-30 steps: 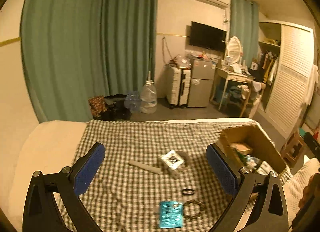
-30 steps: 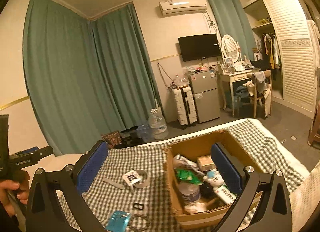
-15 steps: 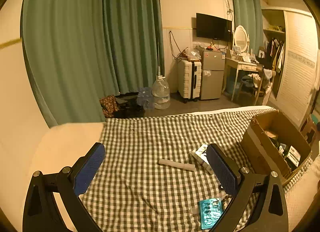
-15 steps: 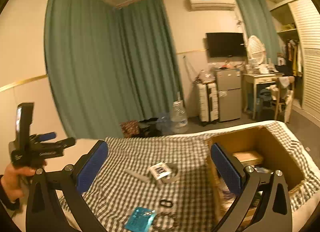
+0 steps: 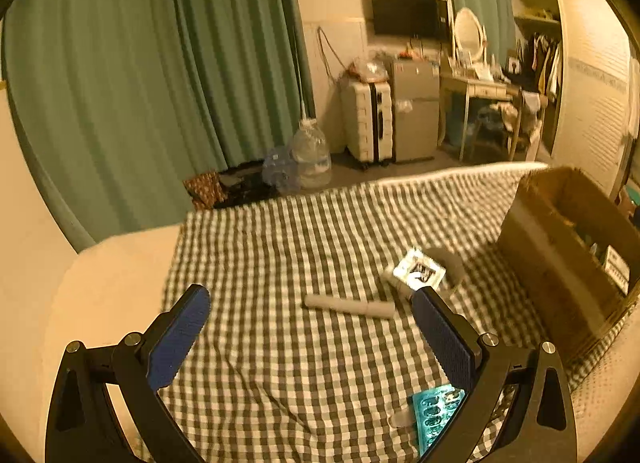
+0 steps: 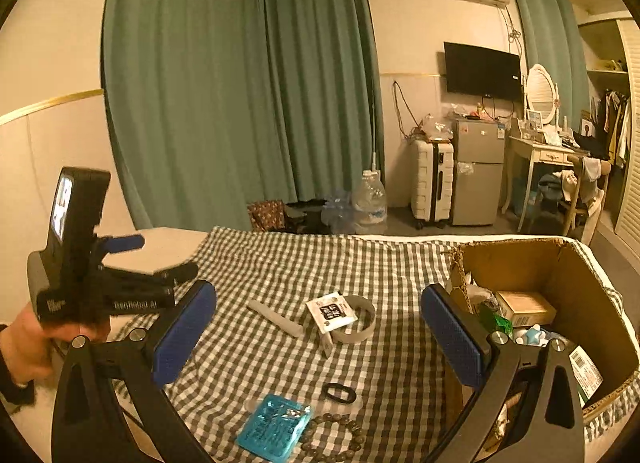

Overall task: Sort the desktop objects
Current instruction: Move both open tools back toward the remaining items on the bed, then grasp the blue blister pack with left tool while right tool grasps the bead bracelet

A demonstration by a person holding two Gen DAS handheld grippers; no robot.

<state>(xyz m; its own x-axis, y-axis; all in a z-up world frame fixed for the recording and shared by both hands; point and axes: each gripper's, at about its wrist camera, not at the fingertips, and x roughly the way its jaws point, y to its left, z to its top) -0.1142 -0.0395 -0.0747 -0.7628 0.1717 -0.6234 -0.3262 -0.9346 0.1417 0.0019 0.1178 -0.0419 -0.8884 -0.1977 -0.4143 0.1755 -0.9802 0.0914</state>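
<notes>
On the checked cloth (image 6: 280, 259) lie a pale stick (image 6: 276, 318) (image 5: 349, 306), a white QR-code packet (image 6: 330, 311) (image 5: 419, 273) on a tape ring (image 6: 362, 321), a black oval ring (image 6: 340, 393), a teal blister pack (image 6: 274, 428) (image 5: 434, 413) and a bead bracelet (image 6: 334, 437). A cardboard box (image 6: 560, 263) (image 5: 560, 263) with several items stands at the right. My left gripper (image 5: 310, 337) is open and empty above the cloth, left of the stick. It also shows in the right wrist view (image 6: 120, 287). My right gripper (image 6: 318, 331) is open and empty above the objects.
The cloth covers a bed; bare mattress (image 5: 108, 283) shows at the left. Beyond the far edge are green curtains (image 6: 240, 103), a water jug (image 6: 370, 203), a suitcase (image 6: 434, 179), a small fridge (image 6: 478, 171) and a desk (image 6: 548, 159).
Both grippers have swung left and lower over the cloth. The left gripper has come further into the right wrist view. Both stay open and empty.
</notes>
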